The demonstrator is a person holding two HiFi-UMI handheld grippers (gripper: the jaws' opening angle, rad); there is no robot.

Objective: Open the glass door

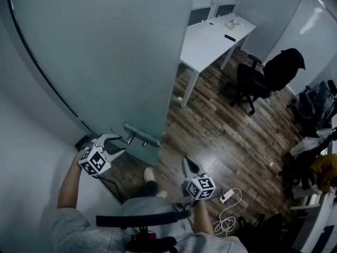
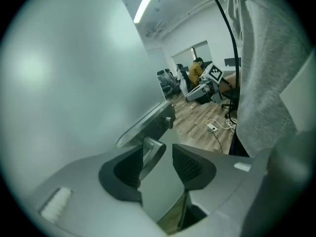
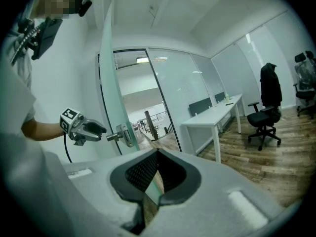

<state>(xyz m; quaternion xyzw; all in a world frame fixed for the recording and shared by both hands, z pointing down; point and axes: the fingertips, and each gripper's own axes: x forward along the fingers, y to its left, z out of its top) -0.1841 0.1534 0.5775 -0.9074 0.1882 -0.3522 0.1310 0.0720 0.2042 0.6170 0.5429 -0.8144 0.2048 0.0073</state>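
Observation:
The frosted glass door [image 1: 105,51] stands ajar in front of me, with a metal lever handle [image 1: 138,135] on its lock plate near the free edge. My left gripper [image 1: 118,144] is at the handle's near end. In the left gripper view its jaws stand open [image 2: 157,152] and the lever [image 2: 149,143] lies between them, against the left pad, with a gap to the right pad. My right gripper [image 1: 189,167] hangs lower right, off the door, shut and empty [image 3: 158,154]. The right gripper view shows the left gripper [image 3: 96,129] at the handle [image 3: 118,135].
A white wall [image 1: 26,141] is close on my left. Beyond the door stand a white desk [image 1: 210,36] and a black office chair [image 1: 258,80] on wooden floor. A power strip with white cable [image 1: 226,196] lies by my feet. More chairs crowd the right edge.

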